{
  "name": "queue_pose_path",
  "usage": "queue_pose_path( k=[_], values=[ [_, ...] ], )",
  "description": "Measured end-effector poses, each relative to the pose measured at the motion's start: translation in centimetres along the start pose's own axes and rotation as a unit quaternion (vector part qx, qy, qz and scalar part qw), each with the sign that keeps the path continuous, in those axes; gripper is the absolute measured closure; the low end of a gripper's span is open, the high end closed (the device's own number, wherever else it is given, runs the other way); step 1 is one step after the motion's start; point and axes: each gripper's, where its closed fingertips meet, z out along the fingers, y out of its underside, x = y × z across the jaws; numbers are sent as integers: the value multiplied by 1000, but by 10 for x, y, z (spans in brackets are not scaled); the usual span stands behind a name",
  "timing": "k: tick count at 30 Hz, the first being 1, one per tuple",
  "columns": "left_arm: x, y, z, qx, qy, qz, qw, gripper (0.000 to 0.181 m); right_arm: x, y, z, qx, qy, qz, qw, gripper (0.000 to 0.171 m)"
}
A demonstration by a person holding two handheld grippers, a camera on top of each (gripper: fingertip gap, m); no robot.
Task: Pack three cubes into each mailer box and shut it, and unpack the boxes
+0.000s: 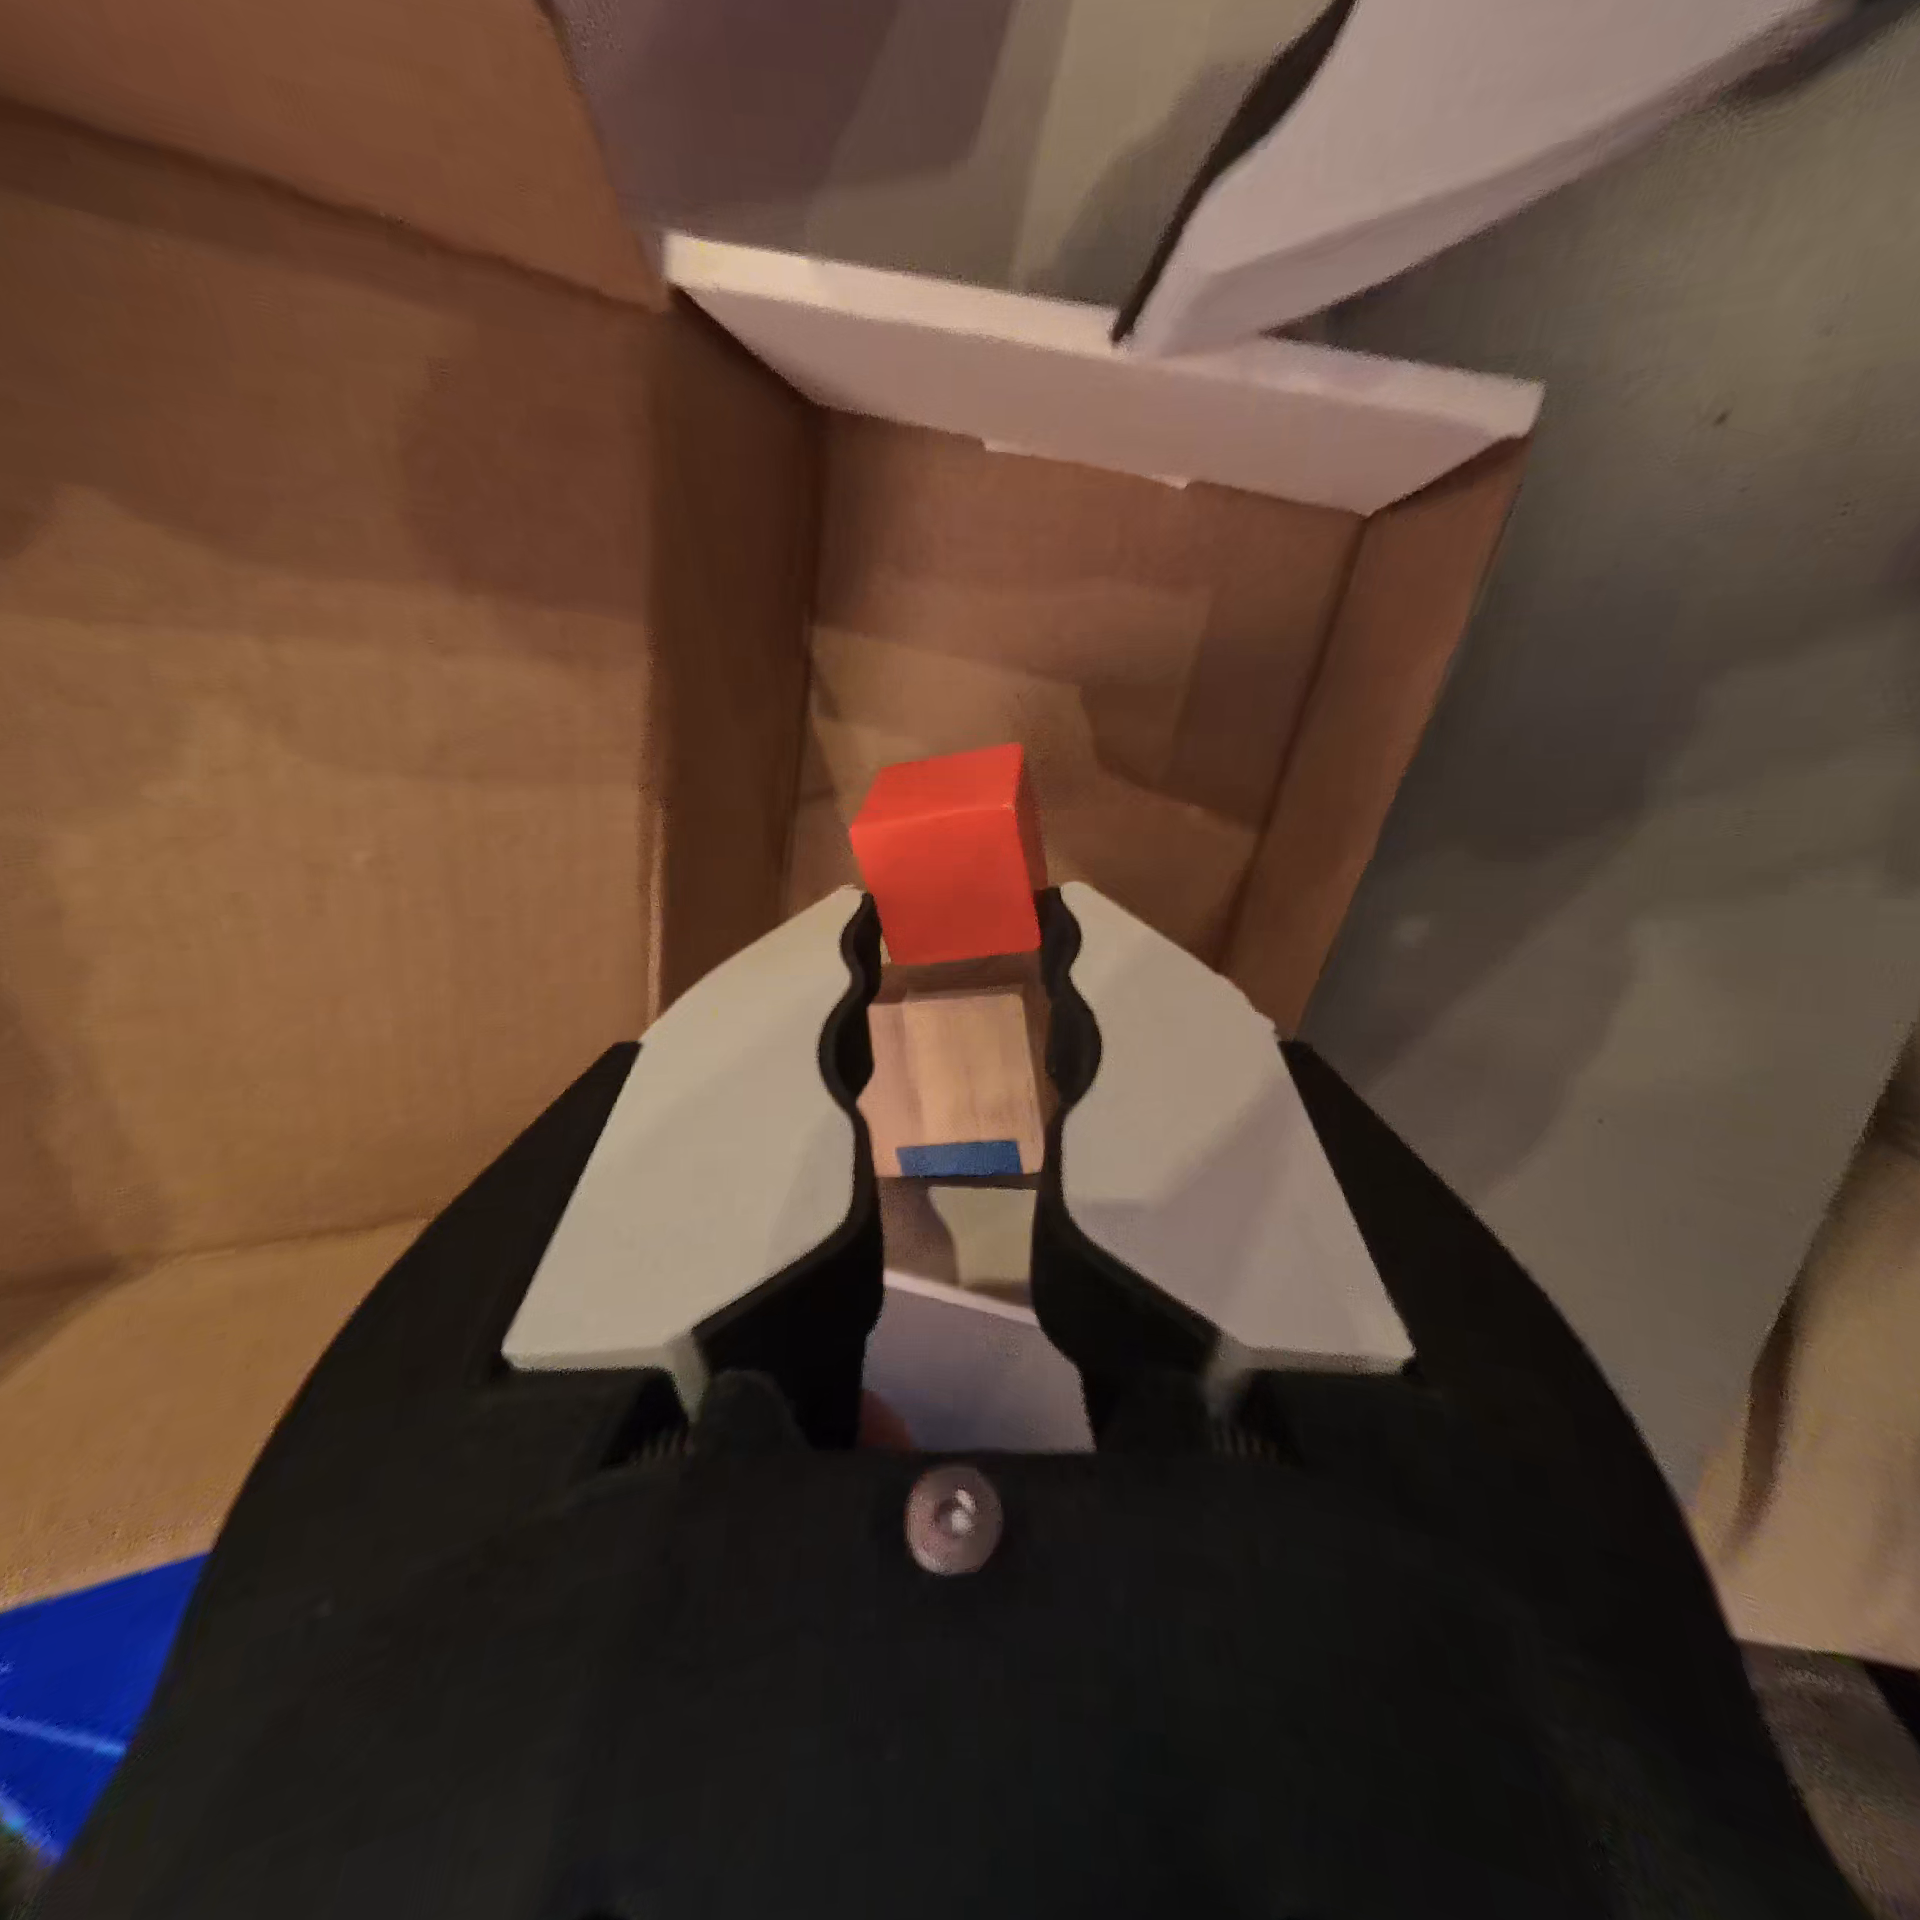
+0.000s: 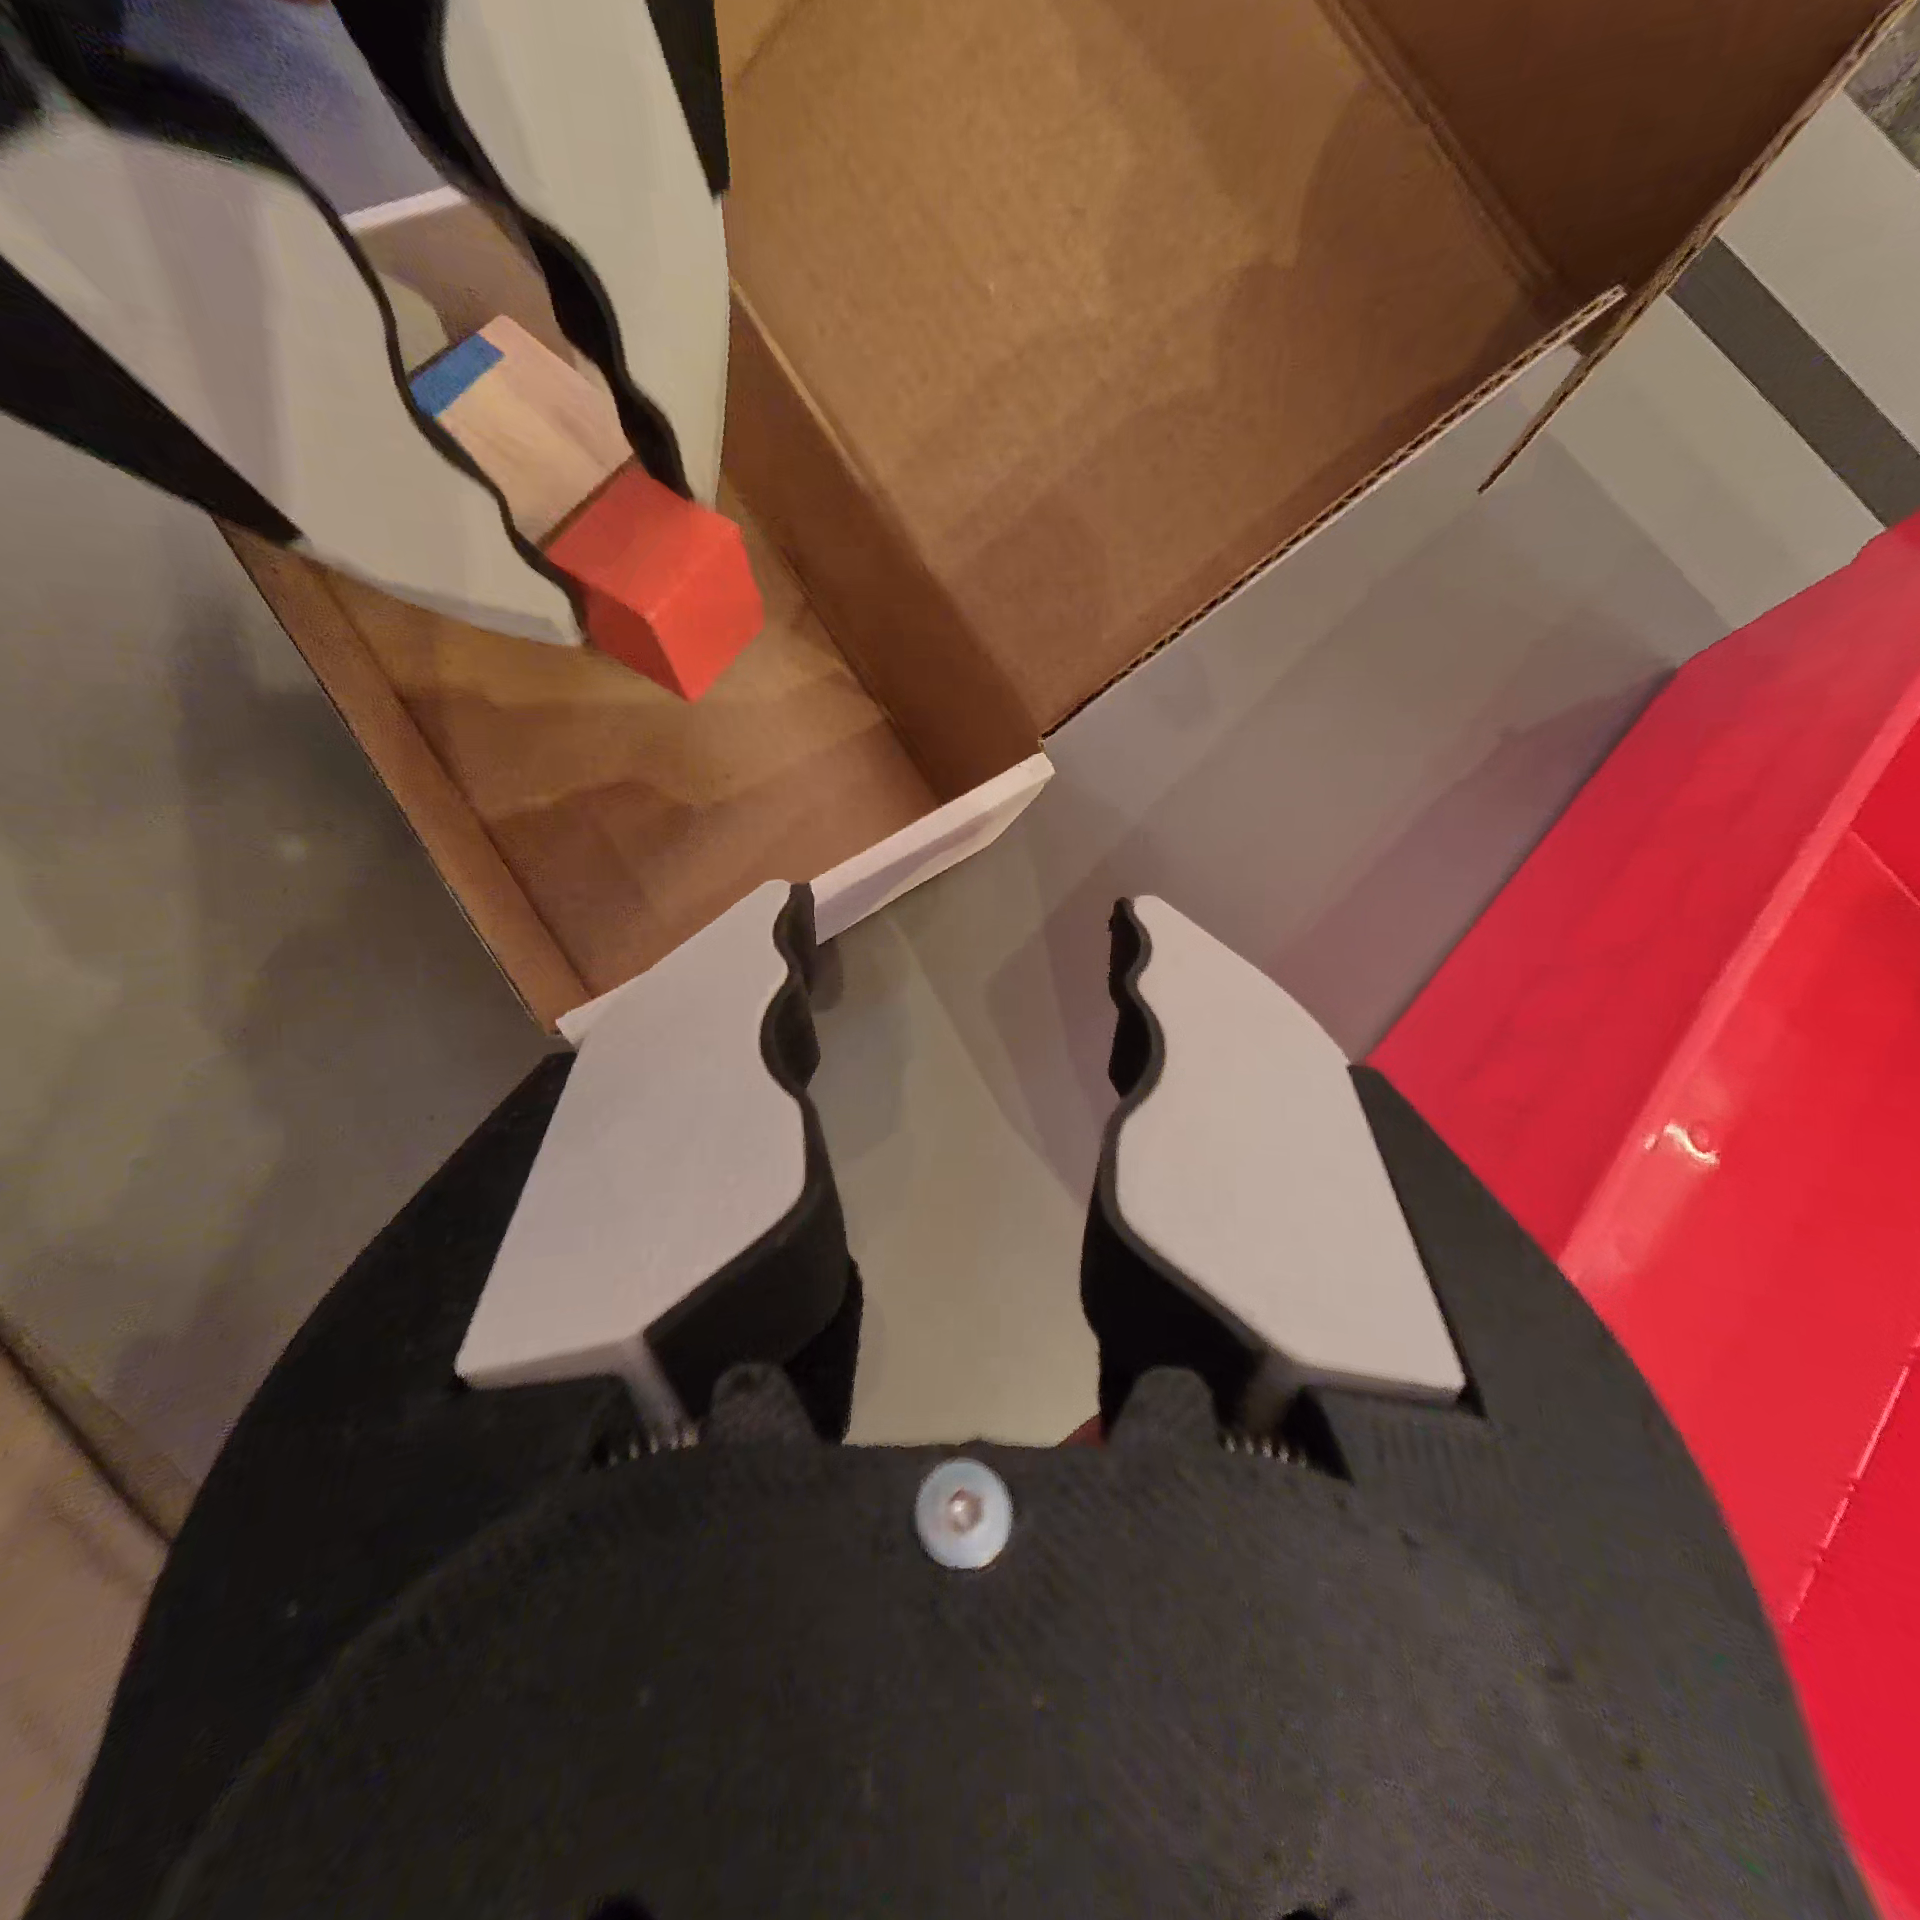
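An open mailer box, brown inside and white outside, lies on a grey table, its lid folded back to the left. My left gripper is shut on a red cube at its fingertips, just above the box floor. A plain wooden cube and a blue cube sit in the box behind it, seen between the fingers. In the right wrist view the red cube, wooden cube and blue cube show at top left. My right gripper is open and empty over the table, beside the box's white end wall.
A red plastic bin stands right of my right gripper. The box lid stands open behind the box. The grey table runs along the box's left side. A blue object shows at the bottom left of the left wrist view. Measured from the fingertips, the blue object is 30 centimetres or so from the left gripper and 40 centimetres from the right.
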Motion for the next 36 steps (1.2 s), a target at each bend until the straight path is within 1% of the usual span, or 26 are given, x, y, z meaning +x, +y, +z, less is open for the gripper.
queue_pose_path(
  k=[1,3,6,7,9,11,14,16,18,20,22,24,27,29,30,32,34,36],
  values=[
    [-1,3,4,-16,-7,8,1000,152,1,0,0,0,0,1,1000,117],
    [-1,8,12,-32,-4,12,999,152,1,0,0,1,-1,2,1000,117],
    [2,8,20,-31,7,9,999,150,1,1,0,2,-5,2,1000,117],
    [3,9,23,-31,9,14,999,143,1,1,0,2,-5,2,1000,117],
    [-4,10,23,-32,-18,8,999,119,1,1,0,2,-5,1,1000,117],
    [-4,12,14,-24,-25,4,999,115,2,2,0,0,-4,-1,1000,117],
    [-12,26,-22,-1,-73,-14,997,116,3,3,-1,1,-4,1,1000,117],
    [-20,48,-56,22,-106,-44,993,122,4,2,-1,3,-3,2,1000,117],
    [-27,84,-88,38,-113,-89,989,129,3,2,0,3,-6,2,1000,117],
    [-45,133,-113,25,-149,-137,979,132,2,1,2,2,-6,1,1000,119],
    [-61,183,-122,-2,-170,-162,972,133,2,-1,4,2,-4,-1,1000,120],
    [-75,220,-116,-18,-184,-147,972,132,3,-5,7,3,2,-6,1000,120],
    [-82,258,-84,-57,-162,-120,978,130,3,-9,10,3,11,-13,1000,120],
    [-80,265,-60,-49,-127,-102,985,131,2,-11,10,3,16,-21,1000,119],
    [-80,271,-50,-59,-115,-106,986,131,2,-11,10,4,17,-23,1000,119],
    [-87,278,-40,-74,-115,-100,986,133,3,-10,10,4,19,-23,1000,118],
    [-86,275,-33,-62,-93,-97,989,138,3,-10,10,4,19,-21,1000,118],
    [-89,277,-27,-66,-77,-102,990,139,3,-10,11,5,19,-23,1000,119]
  ],
)
